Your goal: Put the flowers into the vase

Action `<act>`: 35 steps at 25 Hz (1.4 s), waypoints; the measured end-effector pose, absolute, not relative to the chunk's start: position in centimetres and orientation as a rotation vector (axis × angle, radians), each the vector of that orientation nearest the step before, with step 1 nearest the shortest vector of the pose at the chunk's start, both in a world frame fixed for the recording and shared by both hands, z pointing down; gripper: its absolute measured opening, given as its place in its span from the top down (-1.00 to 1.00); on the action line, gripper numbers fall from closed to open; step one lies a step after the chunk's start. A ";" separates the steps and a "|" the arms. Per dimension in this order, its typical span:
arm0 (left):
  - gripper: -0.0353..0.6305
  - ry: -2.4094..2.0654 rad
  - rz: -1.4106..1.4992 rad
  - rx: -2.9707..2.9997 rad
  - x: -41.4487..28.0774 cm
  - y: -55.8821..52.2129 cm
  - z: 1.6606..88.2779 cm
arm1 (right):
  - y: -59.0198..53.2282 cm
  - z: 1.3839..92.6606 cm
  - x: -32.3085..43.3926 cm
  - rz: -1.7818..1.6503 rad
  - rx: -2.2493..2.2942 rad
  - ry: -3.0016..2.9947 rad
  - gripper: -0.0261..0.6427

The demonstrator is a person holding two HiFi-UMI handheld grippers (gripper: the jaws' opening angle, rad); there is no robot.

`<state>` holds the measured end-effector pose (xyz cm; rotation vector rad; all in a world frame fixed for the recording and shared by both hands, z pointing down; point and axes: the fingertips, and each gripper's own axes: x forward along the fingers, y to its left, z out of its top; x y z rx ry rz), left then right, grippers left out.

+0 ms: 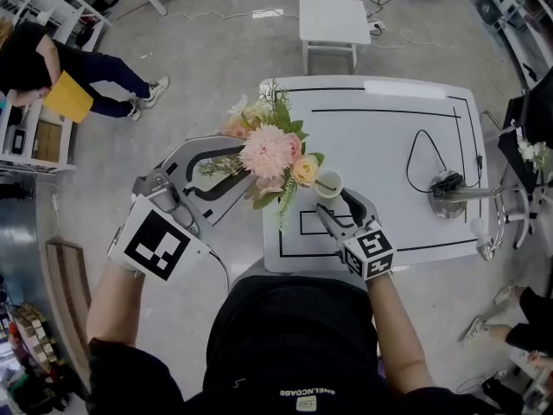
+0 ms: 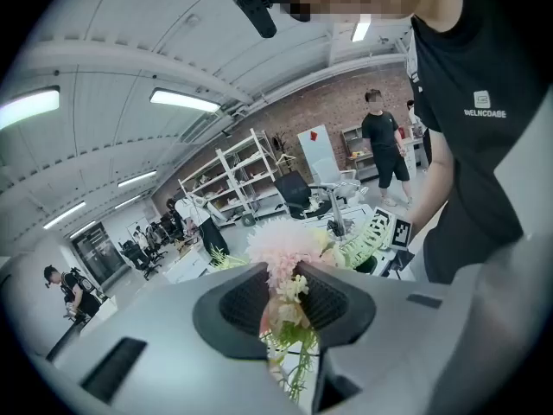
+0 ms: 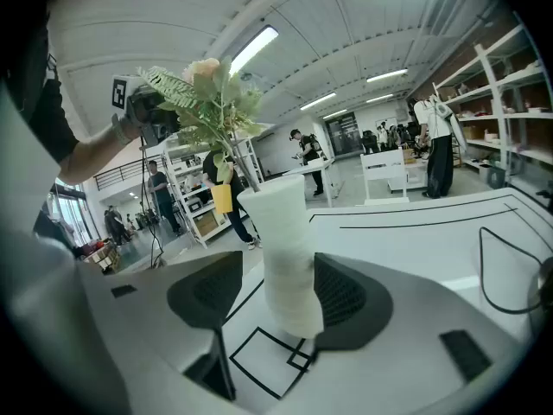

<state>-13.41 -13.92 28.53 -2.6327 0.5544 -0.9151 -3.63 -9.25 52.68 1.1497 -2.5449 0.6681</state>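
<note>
Your vase [image 3: 283, 249] looks matt white with a faintly rough, plaster-like skin. The flowers [image 1: 270, 150] read as soft cloth petals (leaves look plasticky). The worktop [image 1: 389, 145] is smooth, lightly glossy white. The left gripper [image 2: 285, 305] and right gripper [image 3: 281, 305] are matt grey plastic, jaws lined with black ribbed rubber.

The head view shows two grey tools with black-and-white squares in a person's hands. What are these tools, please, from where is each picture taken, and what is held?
There is no robot here: a person holds a two-jaw gripper in each hand, and the cubes with squares are parts of those grippers. The head view comes from a camera on the person's head, looking down. The other two views come from a camera riding on each gripper. The left gripper is shut on the stems of a pink and cream bouquet. A white vase stands on the white table between the jaws of the right gripper, with a gap at one pad, so it is not clamped.
</note>
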 end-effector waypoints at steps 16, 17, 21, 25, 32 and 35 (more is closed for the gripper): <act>0.61 0.402 -0.878 -2.745 -6.2 -12.0 34.0 | -9.1 53.4 -3.0 0.695 1.179 -2.550 0.18; 0.61 0.394 -0.874 -2.746 -5.9 -11.9 34.2 | -9.1 53.5 -3.0 0.698 1.180 -2.547 0.18; 0.61 0.389 -0.855 -2.761 -5.0 -11.5 34.9 | -9.0 53.8 -3.1 0.706 1.186 -2.545 0.18; 0.60 0.432 -0.822 -2.800 -4.4 -11.7 35.4 | -8.9 54.0 -2.8 0.711 1.193 -2.545 0.18; 0.53 0.453 -0.741 -2.860 -3.3 -11.3 35.5 | -8.8 54.3 -2.6 0.717 1.195 -2.537 0.18; 0.51 0.468 -0.687 -2.901 -3.0 -11.2 35.2 | -8.8 54.4 -2.7 0.722 1.195 -2.533 0.18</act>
